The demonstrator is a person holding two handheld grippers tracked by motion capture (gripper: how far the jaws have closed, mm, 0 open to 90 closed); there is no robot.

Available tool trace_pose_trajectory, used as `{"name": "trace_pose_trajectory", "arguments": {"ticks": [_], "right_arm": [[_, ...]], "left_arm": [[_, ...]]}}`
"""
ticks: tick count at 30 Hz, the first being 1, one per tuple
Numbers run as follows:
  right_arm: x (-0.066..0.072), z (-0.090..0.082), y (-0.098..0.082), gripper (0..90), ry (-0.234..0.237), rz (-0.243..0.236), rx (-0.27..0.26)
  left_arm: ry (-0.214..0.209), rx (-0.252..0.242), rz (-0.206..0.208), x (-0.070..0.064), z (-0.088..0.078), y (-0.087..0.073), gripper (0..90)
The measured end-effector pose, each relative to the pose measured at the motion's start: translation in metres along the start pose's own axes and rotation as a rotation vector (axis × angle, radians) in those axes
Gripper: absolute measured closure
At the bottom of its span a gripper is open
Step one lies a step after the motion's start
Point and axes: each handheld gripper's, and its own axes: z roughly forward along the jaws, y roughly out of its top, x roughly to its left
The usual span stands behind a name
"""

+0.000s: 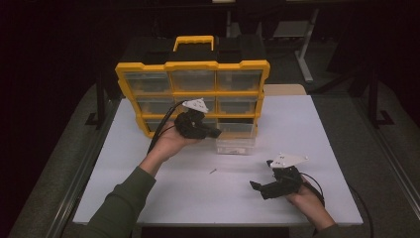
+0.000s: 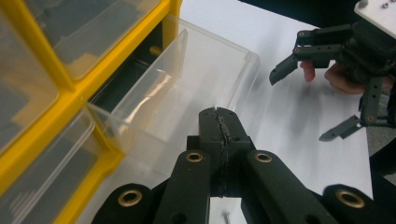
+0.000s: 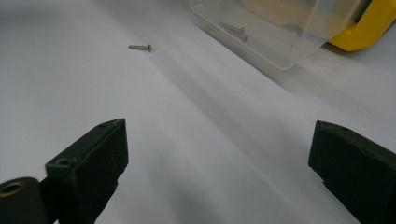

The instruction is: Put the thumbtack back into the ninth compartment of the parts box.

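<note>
Hovering Over the Open Drawer

Hanging above the pulled-out clear drawer (image 2: 187, 88) of the yellow organizer (image 1: 193, 89), the left hand-held gripper (image 2: 219, 116) is clenched on nothing. The right hand-held gripper (image 1: 257, 186) sits released low over the white counter (image 1: 322, 129), near a loose screw (image 3: 140, 46).

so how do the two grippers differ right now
The left gripper has its jaws pressed shut with nothing between them; the right gripper stands wide open. The left is held up by the pulled-out clear drawer of the yellow organizer; the right sits low over the white table, pointing toward the loose screw. Both are black.
</note>
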Motion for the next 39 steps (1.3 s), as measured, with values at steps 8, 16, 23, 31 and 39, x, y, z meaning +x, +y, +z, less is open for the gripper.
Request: {"name": "trace_pose_trajectory", "arguments": {"ticks": [8,16,23,31,39], "right_arm": [[0.0,0.0,0.0,4.0,0.0,0.002,-0.001],[0.0,0.0,0.0,4.0,-0.002,-0.001,0.0],[0.0,0.0,0.0,4.0,-0.003,0.0,-0.001],[0.0,-0.001,0.0,4.0,-0.002,-0.005,0.0],[0.0,0.0,0.0,4.1,0.002,-0.006,0.0]], "left_arm": [[0.029,-0.018,-0.03,-0.002,-0.011,-0.023,89.7],[0.034,-0.023,-0.059,-0.005,-0.005,-0.048,84.1],[0.037,-0.024,-0.066,-0.013,0.006,-0.067,74.2],[0.01,-0.005,-0.065,-0.018,0.02,-0.079,70.7],[0.002,0.026,-0.063,-0.023,0.037,-0.086,68.6]]}}
